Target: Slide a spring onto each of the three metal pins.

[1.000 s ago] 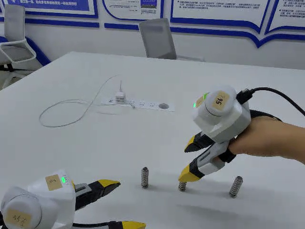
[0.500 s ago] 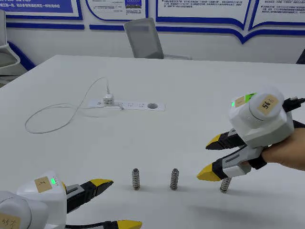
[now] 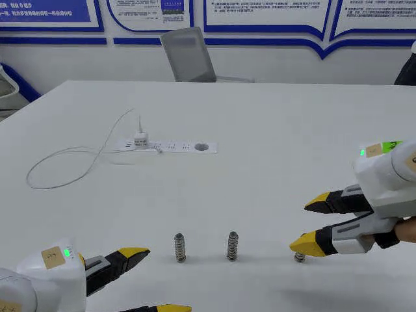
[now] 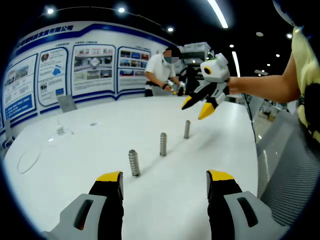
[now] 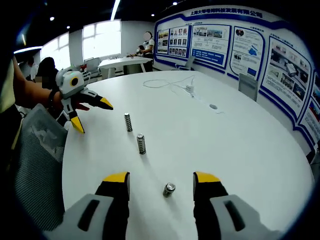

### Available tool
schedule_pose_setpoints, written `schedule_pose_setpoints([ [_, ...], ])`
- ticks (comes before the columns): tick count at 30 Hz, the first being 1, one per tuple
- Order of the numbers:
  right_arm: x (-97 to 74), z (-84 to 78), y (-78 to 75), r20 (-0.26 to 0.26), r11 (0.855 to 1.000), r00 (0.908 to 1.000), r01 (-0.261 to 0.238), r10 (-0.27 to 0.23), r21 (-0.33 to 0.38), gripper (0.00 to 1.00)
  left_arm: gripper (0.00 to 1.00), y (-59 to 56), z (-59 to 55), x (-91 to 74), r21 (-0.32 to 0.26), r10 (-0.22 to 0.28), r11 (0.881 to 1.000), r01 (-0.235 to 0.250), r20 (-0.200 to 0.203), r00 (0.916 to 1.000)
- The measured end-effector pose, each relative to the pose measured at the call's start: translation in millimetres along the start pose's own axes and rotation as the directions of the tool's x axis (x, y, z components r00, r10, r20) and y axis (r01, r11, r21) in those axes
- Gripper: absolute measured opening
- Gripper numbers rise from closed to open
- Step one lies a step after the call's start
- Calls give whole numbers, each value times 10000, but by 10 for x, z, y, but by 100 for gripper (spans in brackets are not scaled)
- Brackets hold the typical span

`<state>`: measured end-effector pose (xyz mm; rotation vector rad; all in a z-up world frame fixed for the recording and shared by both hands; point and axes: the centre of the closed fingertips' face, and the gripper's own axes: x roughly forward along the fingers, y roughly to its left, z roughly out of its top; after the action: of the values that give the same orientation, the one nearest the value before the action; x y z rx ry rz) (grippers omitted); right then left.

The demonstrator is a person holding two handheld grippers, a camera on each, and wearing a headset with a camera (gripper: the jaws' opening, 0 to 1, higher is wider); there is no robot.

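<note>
White table [image 3: 260,130] — 1 spring [image 5: 169,189] between right gripper [image 5: 161,177] spread fingers [image 5: 117,183]

In the head view we can make out just the foot of the rightmost spring [image 3: 299,258]; the lower finger [image 3: 313,242] of the right gripper [image 3: 299,227] covers the rest. That gripper's body runs off the right edge, and the bottom edge cuts the left gripper [image 3: 168,279]. The chair [image 3: 187,55] beyond the desk [image 3: 273,130] is blurred. The wall posters [image 3: 266,13] carry print too small for us to read.

no readable text; posters [image 3: 260,12] seemingly blurred
</note>
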<state>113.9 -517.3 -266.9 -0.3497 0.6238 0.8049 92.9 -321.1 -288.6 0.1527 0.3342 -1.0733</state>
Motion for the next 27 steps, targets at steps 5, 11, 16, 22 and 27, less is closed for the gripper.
schedule_pose_setpoints([
  [5,-47,-103,36,104,9999,9999,98,-100,131,54,69,-16,16,5,-1,-5,10000,5,51,10000],
  [11,-84,-159,37,447,9988,9985,311,-328,379,55,70,-20,32,0,-18,32,10000,-32,113,9999],
  [16,-122,-193,44,783,9976,9957,463,-502,513,56,70,-7,24,-18,-48,95,9999,-94,131,9999],
  [22,-176,-255,79,1137,9954,9913,577,-662,769,57,70,1,24,-28,-102,170,9998,-168,180,9997],
  [27,-210,-290,145,1471,9947,9861,663,-773,785,58,71,-7,31,-30,-127,202,9997,-199,250,9995],
])
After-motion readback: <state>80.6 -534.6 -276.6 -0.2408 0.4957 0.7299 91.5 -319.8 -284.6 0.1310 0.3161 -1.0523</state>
